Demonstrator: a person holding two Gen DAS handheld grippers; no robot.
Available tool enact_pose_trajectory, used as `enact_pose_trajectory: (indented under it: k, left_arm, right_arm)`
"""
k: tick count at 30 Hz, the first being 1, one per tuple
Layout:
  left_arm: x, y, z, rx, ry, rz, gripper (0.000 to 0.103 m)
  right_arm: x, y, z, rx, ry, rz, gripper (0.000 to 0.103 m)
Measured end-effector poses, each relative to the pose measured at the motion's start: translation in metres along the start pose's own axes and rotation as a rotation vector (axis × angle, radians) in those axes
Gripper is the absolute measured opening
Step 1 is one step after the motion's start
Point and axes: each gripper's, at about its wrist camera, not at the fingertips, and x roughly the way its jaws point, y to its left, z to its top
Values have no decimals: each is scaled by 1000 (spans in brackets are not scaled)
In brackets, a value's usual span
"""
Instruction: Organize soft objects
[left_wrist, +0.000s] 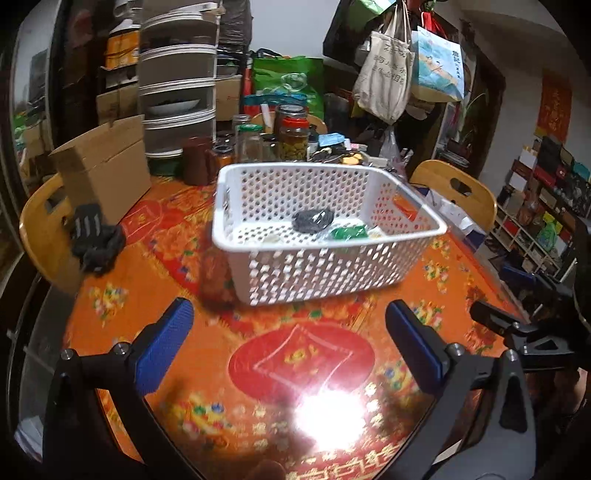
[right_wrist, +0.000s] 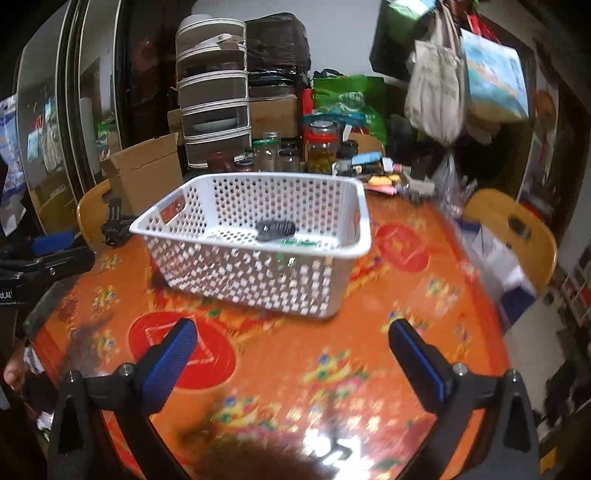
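A white perforated basket (left_wrist: 402, 254) (right_wrist: 258, 280) stands on the orange patterned table (left_wrist: 288, 369) (right_wrist: 325, 369). Inside it lie a dark grey soft bundle (left_wrist: 313, 219) (right_wrist: 275, 229) and a green packet (left_wrist: 347, 232) (right_wrist: 301, 242). A dark glove or sock (left_wrist: 96, 240) (right_wrist: 114, 230) lies at the table's left edge beside a wooden chair back. My left gripper (left_wrist: 290, 314) hangs open in front of the basket, nothing between its blue pads. In the right wrist view my right gripper (right_wrist: 291, 332) is also open and empty, short of the basket's near wall.
A cardboard box (left_wrist: 107, 173) (right_wrist: 147, 173) stands left of the basket. Jars (left_wrist: 293, 136) (right_wrist: 321, 147), a stacked grey drawer unit (left_wrist: 177, 81) and bags crowd the far side. Wooden chair backs (left_wrist: 458, 192) (right_wrist: 517, 229) flank the table. A glare spot (left_wrist: 328, 417) shines near me.
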Motion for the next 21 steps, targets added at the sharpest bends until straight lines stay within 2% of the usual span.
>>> enact_pose_trajectory:
  k: [2, 8, 11, 21]
  left_arm:
    - [-3, 1, -16, -10, 0, 22, 103]
    - [-13, -2, -49, -15, -2, 25, 103]
    - [-25, -6, -55, -19, -21, 6, 103]
    - [-70, -31, -54, 34, -73, 6, 103]
  right_arm:
    - [-1, 2, -15, 9, -2, 4, 103]
    - [-10, 12, -40, 40, -2, 14, 103]
    - [-19, 16, -44, 67, 11, 30, 103]
    - [-62, 38, -42, 29, -54, 33, 103]
